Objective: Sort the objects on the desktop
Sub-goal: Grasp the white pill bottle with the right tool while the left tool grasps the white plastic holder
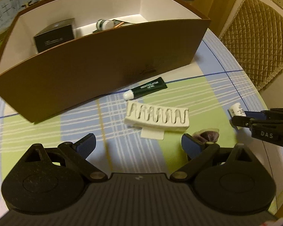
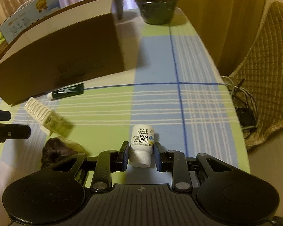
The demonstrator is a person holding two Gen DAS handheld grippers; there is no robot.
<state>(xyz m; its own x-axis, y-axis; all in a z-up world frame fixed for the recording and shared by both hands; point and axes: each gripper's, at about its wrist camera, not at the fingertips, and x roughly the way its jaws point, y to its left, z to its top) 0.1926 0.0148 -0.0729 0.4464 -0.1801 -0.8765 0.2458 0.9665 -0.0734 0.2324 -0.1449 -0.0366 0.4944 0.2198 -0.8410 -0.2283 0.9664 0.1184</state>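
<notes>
My right gripper (image 2: 141, 155) is shut on a small white bottle (image 2: 142, 146) with a printed label. The bottle lies on the checked tablecloth with its cap toward the camera. The left wrist view shows that gripper (image 1: 237, 119) at the right edge with the bottle (image 1: 235, 111) at its tips. My left gripper (image 1: 138, 145) is open and empty above the cloth, just short of a white ridged tray (image 1: 157, 117). A dark crumpled piece (image 1: 207, 134) lies by its right finger. A dark green tube (image 1: 147, 88) rests against the open brown box (image 1: 103, 60), which holds a black carton (image 1: 54, 35) and a white bottle (image 1: 104, 24).
A dark bowl with a wooden lid (image 2: 156, 7) and a small cup (image 2: 119, 3) stand at the table's far end. A blue-and-white carton (image 2: 28, 18) is behind the box. A quilted chair (image 2: 264, 75) and cables (image 2: 243, 109) sit beyond the right table edge.
</notes>
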